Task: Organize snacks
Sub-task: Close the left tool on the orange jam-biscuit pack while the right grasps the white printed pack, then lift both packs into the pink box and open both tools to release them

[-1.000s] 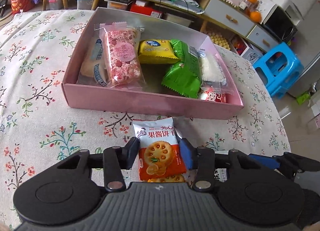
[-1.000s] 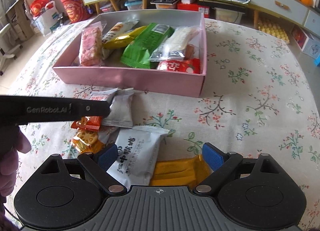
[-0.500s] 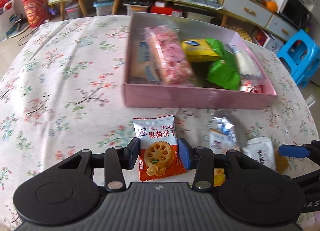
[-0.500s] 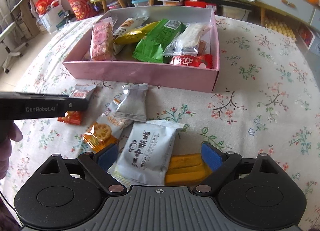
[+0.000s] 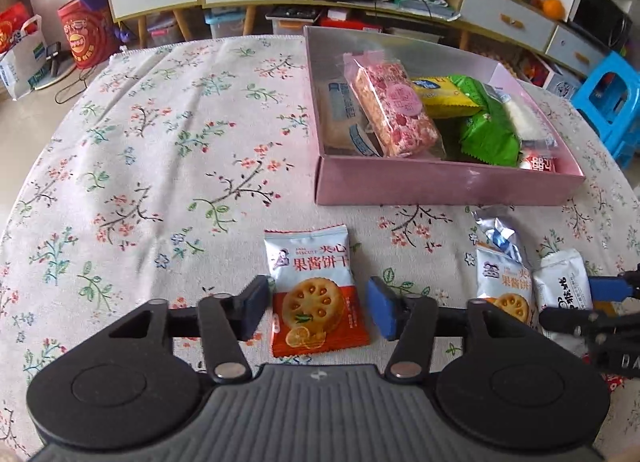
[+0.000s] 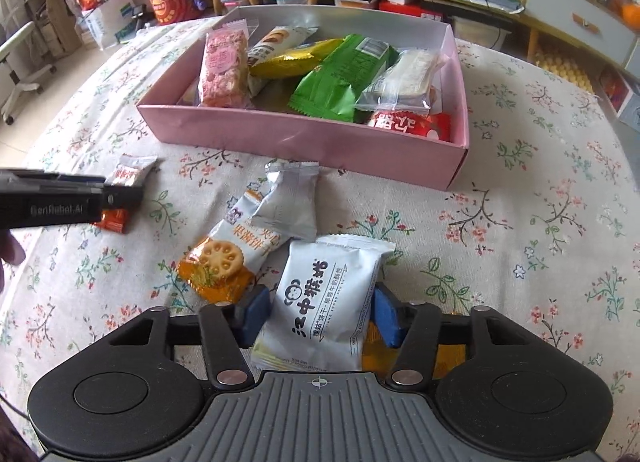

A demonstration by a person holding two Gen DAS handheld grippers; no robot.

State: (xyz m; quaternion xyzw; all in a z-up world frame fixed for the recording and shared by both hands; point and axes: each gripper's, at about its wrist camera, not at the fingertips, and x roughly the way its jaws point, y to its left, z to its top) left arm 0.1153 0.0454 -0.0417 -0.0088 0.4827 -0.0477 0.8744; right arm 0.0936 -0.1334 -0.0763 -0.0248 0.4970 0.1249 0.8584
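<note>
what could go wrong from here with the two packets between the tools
1. The right tool has just closed on the white packet, which lies on a yellow packet. Lifting may drag or pinch that one too.
2. The left tool has just opened its jaws, so the jam biscuit packet lies loose between them and could get shoved rather than picked up.
</note>
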